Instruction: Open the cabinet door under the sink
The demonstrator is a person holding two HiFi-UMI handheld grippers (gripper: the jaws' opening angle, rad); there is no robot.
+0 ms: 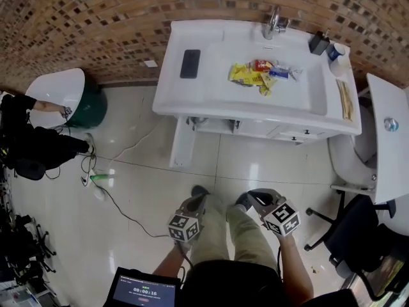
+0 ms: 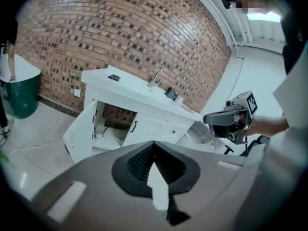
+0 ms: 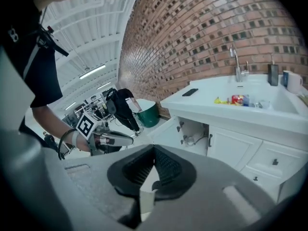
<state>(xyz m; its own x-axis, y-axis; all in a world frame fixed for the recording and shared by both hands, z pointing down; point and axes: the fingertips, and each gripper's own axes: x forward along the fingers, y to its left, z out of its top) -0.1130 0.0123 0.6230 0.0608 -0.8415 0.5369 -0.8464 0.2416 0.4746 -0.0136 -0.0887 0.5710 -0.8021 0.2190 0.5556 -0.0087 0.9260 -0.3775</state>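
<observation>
The white sink cabinet (image 1: 255, 128) stands against the brick wall. Its left door (image 1: 182, 142) is swung wide open. In the left gripper view the same door (image 2: 81, 129) hangs out to the left and shows the pipe and shelf inside. The right gripper view shows the open compartment (image 3: 195, 131) too. My left gripper (image 1: 195, 202) and right gripper (image 1: 254, 199) are held low over the person's legs, well away from the cabinet. Both are shut with nothing between the jaws. The left gripper view looks along its closed jaws (image 2: 154, 142) and catches the right gripper (image 2: 230, 120). The right gripper view looks along its own (image 3: 154, 147).
A black phone (image 1: 190, 63), snack packets (image 1: 255, 73), a faucet (image 1: 275, 23) and a cup (image 1: 337, 50) are on the sink top. A green bin (image 1: 91, 105) stands at the left, a black chair (image 1: 354, 232) at the right. A cable (image 1: 121, 211) lies on the tiled floor.
</observation>
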